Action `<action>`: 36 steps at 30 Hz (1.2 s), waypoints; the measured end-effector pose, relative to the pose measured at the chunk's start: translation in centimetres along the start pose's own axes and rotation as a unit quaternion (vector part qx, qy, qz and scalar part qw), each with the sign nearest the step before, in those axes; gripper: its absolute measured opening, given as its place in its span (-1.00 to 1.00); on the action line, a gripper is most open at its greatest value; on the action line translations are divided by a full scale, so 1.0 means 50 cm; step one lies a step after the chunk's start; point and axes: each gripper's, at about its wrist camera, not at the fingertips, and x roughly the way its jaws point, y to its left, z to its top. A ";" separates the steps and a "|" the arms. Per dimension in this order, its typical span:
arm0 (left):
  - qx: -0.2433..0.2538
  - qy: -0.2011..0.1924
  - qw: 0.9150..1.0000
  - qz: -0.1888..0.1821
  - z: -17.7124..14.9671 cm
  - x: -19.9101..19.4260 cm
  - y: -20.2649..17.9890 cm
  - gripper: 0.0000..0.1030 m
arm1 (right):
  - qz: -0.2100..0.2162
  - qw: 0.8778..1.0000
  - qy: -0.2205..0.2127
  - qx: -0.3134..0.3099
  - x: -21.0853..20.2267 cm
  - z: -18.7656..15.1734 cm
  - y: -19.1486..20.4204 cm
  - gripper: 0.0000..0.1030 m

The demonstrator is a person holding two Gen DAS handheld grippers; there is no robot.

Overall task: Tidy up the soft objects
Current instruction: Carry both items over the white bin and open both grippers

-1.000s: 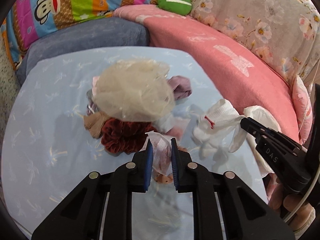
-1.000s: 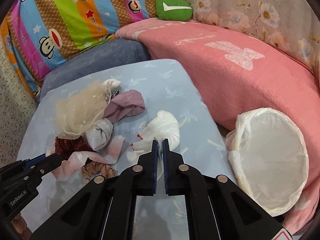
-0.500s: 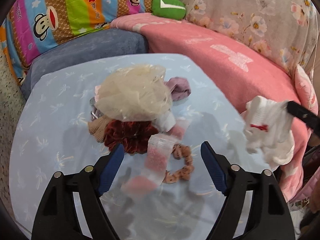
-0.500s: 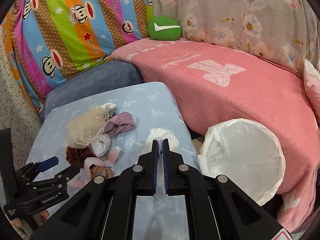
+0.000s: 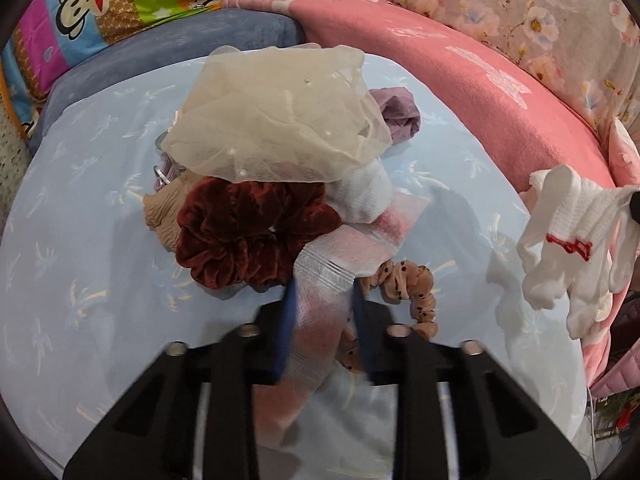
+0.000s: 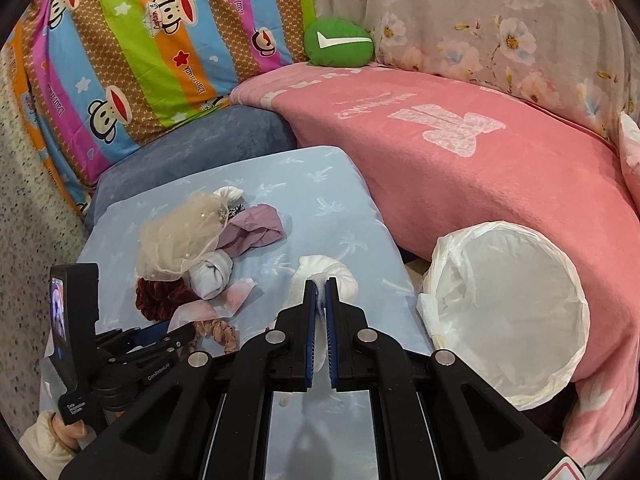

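Note:
A heap of soft things lies on the light blue cushion [image 5: 80,248]: a cream tulle scrunchie [image 5: 280,120], a dark red velvet scrunchie [image 5: 248,232], a rolled white sock [image 5: 360,196], a mauve cloth [image 5: 400,116] and a spotted peach scrunchie [image 5: 412,284]. My left gripper [image 5: 322,292] is low over the near edge of the heap. Its jaws are closing, and the pads press on a pink and white sock [image 5: 344,248]. My right gripper [image 6: 320,292] is shut on a white glove [image 6: 320,272], which hangs in the air at the right of the left wrist view as the white glove [image 5: 572,240].
A round basket lined with a white bag [image 6: 508,308] stands to the right of the cushion, against the pink blanket [image 6: 460,152]. A grey-blue pillow [image 6: 200,144], a striped cartoon quilt [image 6: 140,40] and a green cushion [image 6: 340,42] lie behind. A hand [image 6: 52,436] holds the left gripper [image 6: 172,334].
The left jaws opened wide and let the pink and white sock drop, then sank and closed on it again. The right gripper carried the white glove up and to the right.

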 end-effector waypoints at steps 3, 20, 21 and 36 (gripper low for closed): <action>0.000 -0.010 1.000 0.000 -0.001 -0.015 -0.003 -0.81 | 0.002 1.000 -0.004 0.001 -0.007 0.003 0.002 -0.91; 0.067 -0.107 0.989 -0.073 0.081 -0.186 -0.185 -0.82 | -0.016 0.996 -0.074 0.039 -0.123 0.040 -0.095 -0.91; 0.072 -0.110 0.988 -0.079 0.086 -0.189 -0.197 -0.82 | -0.021 0.996 -0.080 0.043 -0.130 0.043 -0.109 -0.91; 0.169 -0.115 0.967 -0.150 0.137 -0.159 -0.417 -0.81 | -0.089 0.984 -0.103 0.115 -0.159 0.044 -0.312 -0.91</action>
